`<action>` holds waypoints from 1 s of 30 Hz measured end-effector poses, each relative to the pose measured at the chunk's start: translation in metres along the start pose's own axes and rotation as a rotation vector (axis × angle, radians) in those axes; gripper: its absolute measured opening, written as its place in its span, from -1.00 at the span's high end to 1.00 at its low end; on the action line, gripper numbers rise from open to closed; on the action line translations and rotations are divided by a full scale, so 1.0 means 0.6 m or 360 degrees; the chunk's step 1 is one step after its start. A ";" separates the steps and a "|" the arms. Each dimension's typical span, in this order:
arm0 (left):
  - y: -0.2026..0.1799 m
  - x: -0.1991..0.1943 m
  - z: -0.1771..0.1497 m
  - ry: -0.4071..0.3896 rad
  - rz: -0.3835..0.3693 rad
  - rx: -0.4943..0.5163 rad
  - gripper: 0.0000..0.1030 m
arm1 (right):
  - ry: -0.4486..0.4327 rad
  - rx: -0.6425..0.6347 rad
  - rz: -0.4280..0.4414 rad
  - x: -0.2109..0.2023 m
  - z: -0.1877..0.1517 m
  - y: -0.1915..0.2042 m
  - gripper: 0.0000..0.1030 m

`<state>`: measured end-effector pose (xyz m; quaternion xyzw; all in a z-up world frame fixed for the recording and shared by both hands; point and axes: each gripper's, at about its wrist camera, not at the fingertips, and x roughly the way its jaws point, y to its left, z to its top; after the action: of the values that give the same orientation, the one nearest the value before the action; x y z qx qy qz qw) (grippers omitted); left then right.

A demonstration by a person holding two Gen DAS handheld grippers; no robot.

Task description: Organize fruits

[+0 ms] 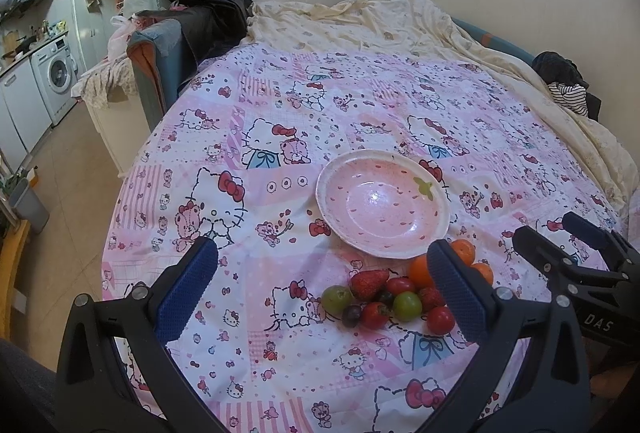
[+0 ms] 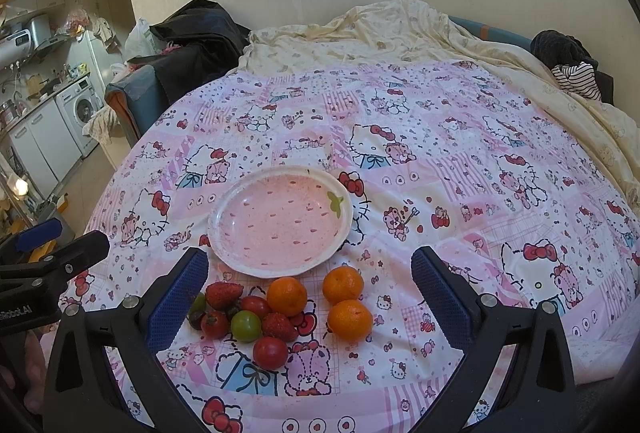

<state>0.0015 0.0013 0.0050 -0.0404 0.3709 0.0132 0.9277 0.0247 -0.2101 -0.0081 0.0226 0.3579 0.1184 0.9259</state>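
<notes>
Both tongs, left tongs (image 1: pixel 322 275) and right tongs (image 2: pixel 310 287), hover wide open and empty over the fruit pile (image 2: pixel 280 309) clustered near the bed's (image 2: pixel 460 161) front edge, just beside the bare plate (image 2: pixel 280 223), seemingly ready for sorting.

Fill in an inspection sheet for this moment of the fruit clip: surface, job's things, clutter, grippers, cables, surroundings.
Surface: bed under a pink cartoon-cat print cloth, lying flat.
Job's things: empty pink strawberry-pattern plate; three orange mandarins, two strawberries, red tomatoes and green and dark round fruits lie on the cloth beside the plate, none on it.
Clutter: cream crumpled duvet, dark clothes, striped garment.
Grippers: left gripper and right gripper both open, holding nothing.
Cables: nothing seen.
Surroundings: white washing machine and kitchen counter, far left.
</notes>
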 end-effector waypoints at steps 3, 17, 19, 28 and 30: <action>0.000 0.000 0.000 0.0001 -0.0001 -0.0002 -1.00 | 0.0004 0.0003 -0.0002 0.003 0.001 -0.003 -1.00; 0.000 -0.001 -0.001 -0.0003 -0.0001 -0.0002 -1.00 | 0.0006 0.0000 -0.0005 0.005 0.000 -0.006 -1.00; 0.000 -0.001 -0.001 -0.0006 -0.0003 0.0000 -1.00 | 0.0006 0.0001 -0.0005 0.005 0.000 -0.006 -1.00; 0.001 -0.001 -0.001 0.0002 0.0000 -0.0005 -1.00 | 0.0010 0.0010 -0.0007 0.004 -0.001 -0.007 -1.00; 0.003 -0.001 -0.002 0.0005 0.0000 -0.0008 -1.00 | 0.0019 0.0020 -0.0010 0.005 -0.001 -0.011 -1.00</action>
<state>0.0002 0.0027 0.0041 -0.0427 0.3723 0.0139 0.9270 0.0280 -0.2158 -0.0115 0.0266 0.3643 0.1135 0.9240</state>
